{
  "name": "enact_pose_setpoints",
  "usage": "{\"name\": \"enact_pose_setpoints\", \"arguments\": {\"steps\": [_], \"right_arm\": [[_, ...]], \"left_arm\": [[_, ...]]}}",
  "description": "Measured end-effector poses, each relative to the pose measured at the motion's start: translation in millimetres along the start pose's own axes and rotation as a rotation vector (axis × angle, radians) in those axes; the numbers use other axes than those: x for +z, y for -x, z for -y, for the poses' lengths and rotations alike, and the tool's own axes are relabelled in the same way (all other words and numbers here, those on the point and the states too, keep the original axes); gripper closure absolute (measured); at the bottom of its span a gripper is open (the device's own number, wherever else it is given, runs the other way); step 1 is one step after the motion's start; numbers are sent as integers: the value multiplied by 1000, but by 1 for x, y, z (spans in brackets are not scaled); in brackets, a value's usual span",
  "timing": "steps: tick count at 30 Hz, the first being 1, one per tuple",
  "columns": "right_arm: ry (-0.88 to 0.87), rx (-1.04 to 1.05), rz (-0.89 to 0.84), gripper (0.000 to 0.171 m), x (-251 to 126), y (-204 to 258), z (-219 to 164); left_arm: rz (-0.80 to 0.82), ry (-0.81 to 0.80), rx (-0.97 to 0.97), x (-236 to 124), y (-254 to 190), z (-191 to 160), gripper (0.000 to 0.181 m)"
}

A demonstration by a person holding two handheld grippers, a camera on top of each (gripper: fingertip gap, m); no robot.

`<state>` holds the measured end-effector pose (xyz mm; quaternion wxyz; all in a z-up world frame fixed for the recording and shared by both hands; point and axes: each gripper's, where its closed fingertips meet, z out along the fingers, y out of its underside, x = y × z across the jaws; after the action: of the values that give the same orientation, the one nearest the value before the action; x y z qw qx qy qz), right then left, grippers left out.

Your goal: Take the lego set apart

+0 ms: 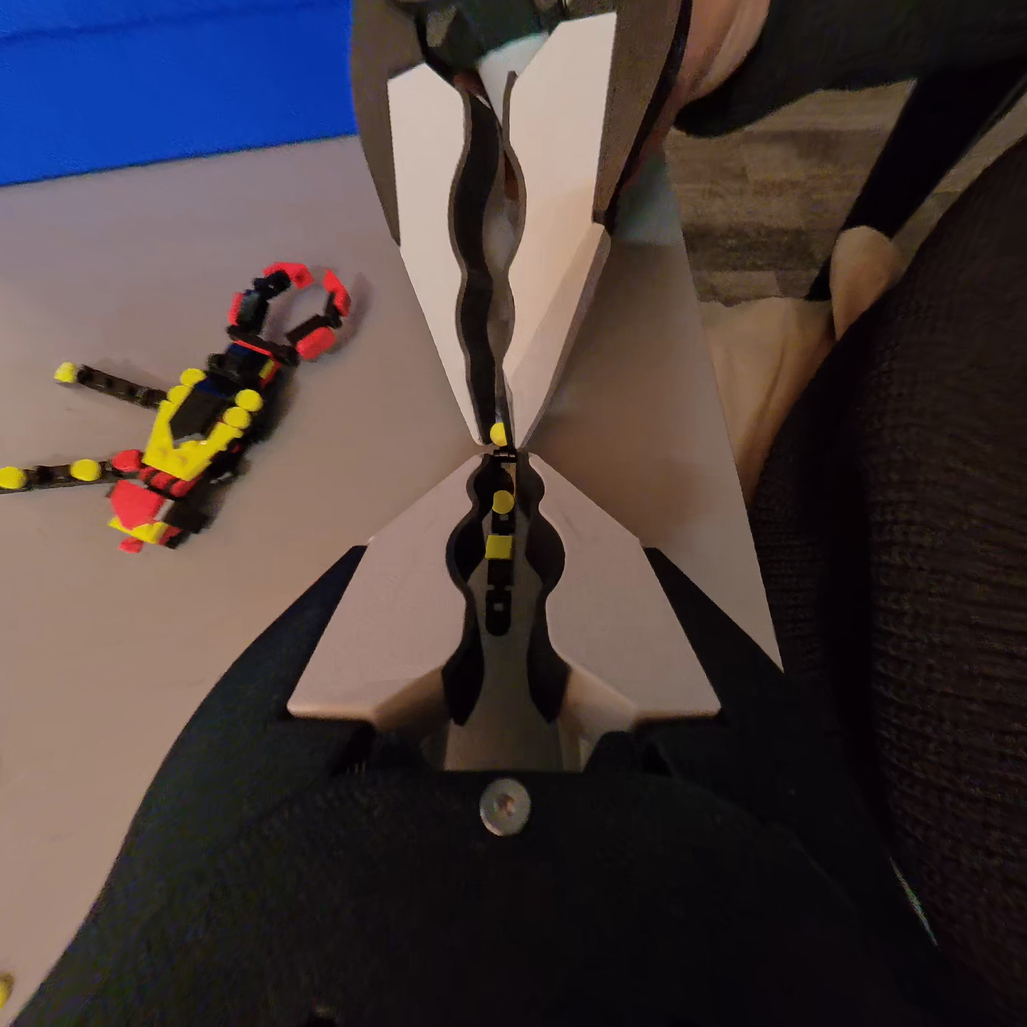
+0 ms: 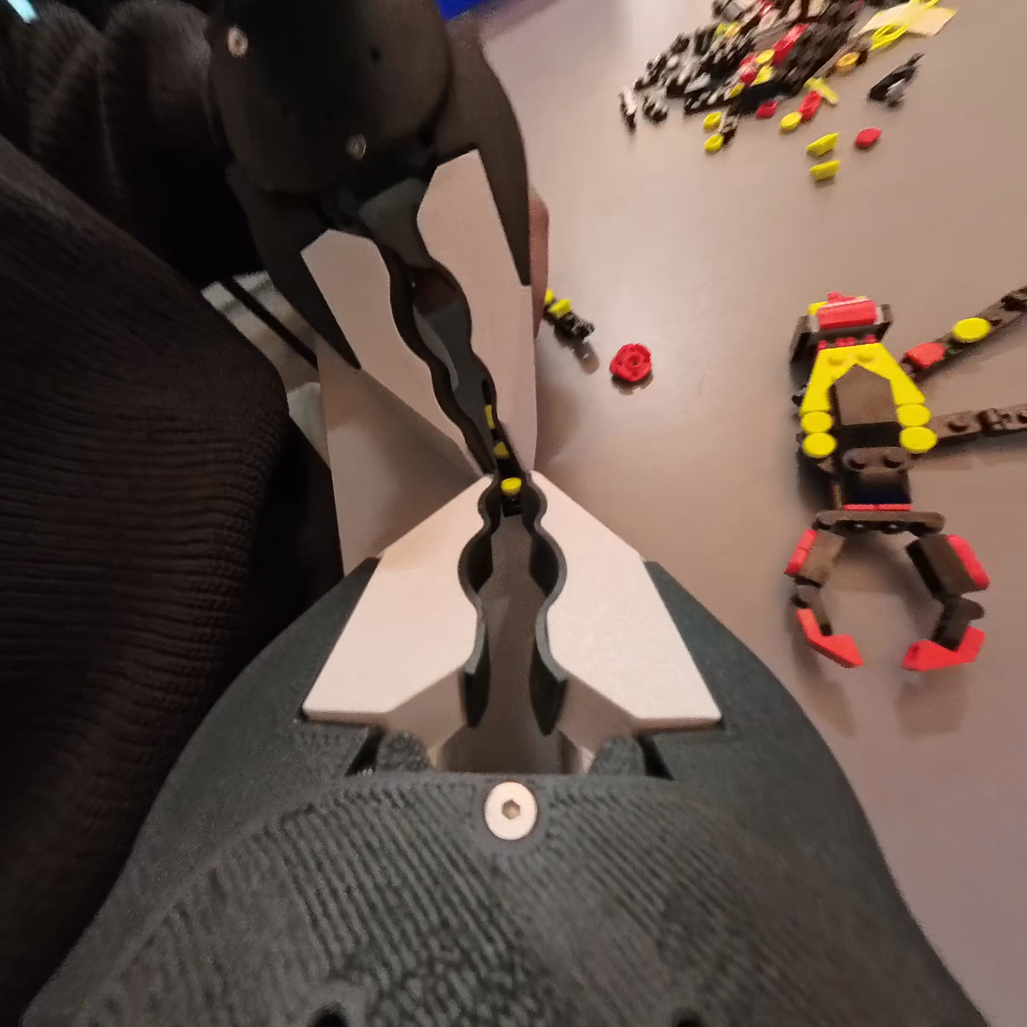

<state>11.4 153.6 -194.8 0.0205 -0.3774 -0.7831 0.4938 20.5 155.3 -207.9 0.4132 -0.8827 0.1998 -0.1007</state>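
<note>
Hand-held grippers meet tip to tip above the pale grey surface (image 2: 694, 267), each clenched on one end of a thin black lego strip dotted with yellow studs (image 1: 498, 550); the left hand-held gripper (image 1: 498, 453), seen from its own camera, has its white fingers pressed together around the strip, which runs back between the wavy black pads (image 1: 472, 561) with a round yellow stud and a square yellow tile showing; the right hand-held gripper (image 2: 510, 483) is likewise closed on the strip's far end, a round yellow stud caught at its fingertips; the two tools point toward each other, so each appears upside down in the other's view; the main lego model, a red, yellow and black scorpion-like figure with red-tipped claws (image 2: 867, 467), lies flat on the surface well apart from the held strip, with black studded limbs reaching out from its body; a loose round red lego piece (image 2: 631, 362) lies between the model and the grippers, beside a small black and yellow fragment (image 2: 567, 317); a scattered heap of black, yellow and red loose bricks (image 2: 767, 66) sits farther off; dark knitted fabric (image 2: 111, 444) fills the side nearest the person.
</note>
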Motion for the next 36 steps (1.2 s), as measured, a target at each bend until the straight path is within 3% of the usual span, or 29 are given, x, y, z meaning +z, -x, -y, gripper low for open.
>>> {"name": "enact_pose_setpoints", "arguments": {"steps": [6,9,11,13,16,20,25,32,36], "right_arm": [[-116,126,22,166,-4,-5,14],[-417,269,93,171,-34,-11,62],[-348,193,-73,170,-42,-30,50],[-353,196,-80,170,-51,-27,46],[-384,190,-93,170,-59,-29,52],[-359,164,-132,170,-53,-33,50],[-214,3,-218,169,-23,-35,50],[59,-287,-270,169,71,-60,75],[132,-328,-314,168,117,-92,96]], "left_arm": [[40,-29,-20,-6,8,6,172],[-19,111,64,16,-17,-19,168],[56,75,111,11,-10,0,172],[77,23,47,-1,2,11,173],[105,56,24,-3,15,-6,173],[112,60,23,-8,18,-5,173],[219,98,28,-36,21,-8,173],[459,113,-172,-98,54,-59,174],[506,106,-193,-108,60,-65,174]]}}
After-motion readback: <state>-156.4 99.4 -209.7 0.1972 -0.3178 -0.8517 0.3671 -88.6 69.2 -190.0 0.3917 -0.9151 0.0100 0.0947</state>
